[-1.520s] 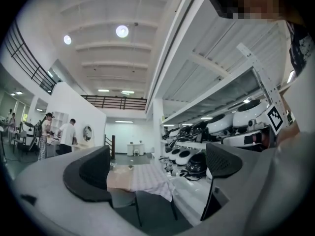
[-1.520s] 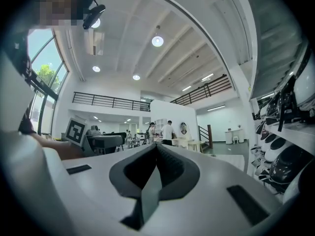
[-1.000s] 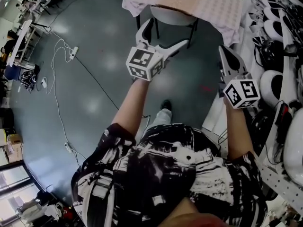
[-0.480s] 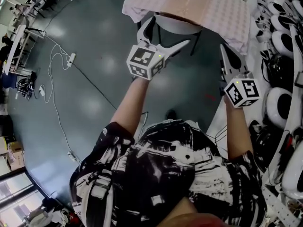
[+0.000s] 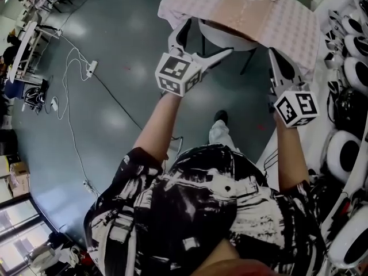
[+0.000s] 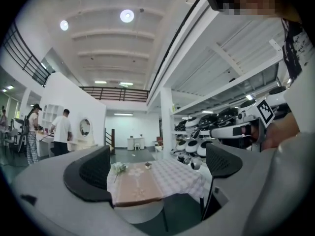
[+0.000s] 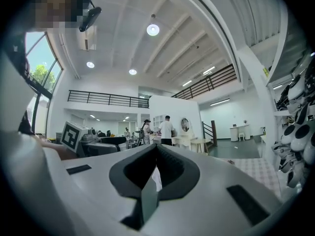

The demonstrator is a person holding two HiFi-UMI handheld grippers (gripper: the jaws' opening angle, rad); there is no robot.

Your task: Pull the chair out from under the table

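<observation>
A table (image 5: 253,10) under a pale checked cloth stands ahead at the top of the head view. The chair's light round seat (image 5: 227,36) is tucked under it, with dark legs showing below. My left gripper (image 5: 207,38) is held open in the air just before the chair, touching nothing. In the left gripper view the table (image 6: 142,183) and seat (image 6: 140,213) show between its wide-apart jaws (image 6: 160,168). To the right of the chair, my right gripper (image 5: 275,53) is shut and empty; its jaws (image 7: 155,154) meet in the right gripper view.
Shelves of white robot shells (image 5: 351,79) line the right side, close to my right arm. A cable with a power strip (image 5: 89,66) runs over the grey floor at left. Desks with people (image 5: 23,39) stand far left. The person's foot (image 5: 220,118) is below the chair.
The table and chair have drawn slightly nearer and shifted right in view as the person steps forward. Both grippers keep their poses, left open, right shut.
</observation>
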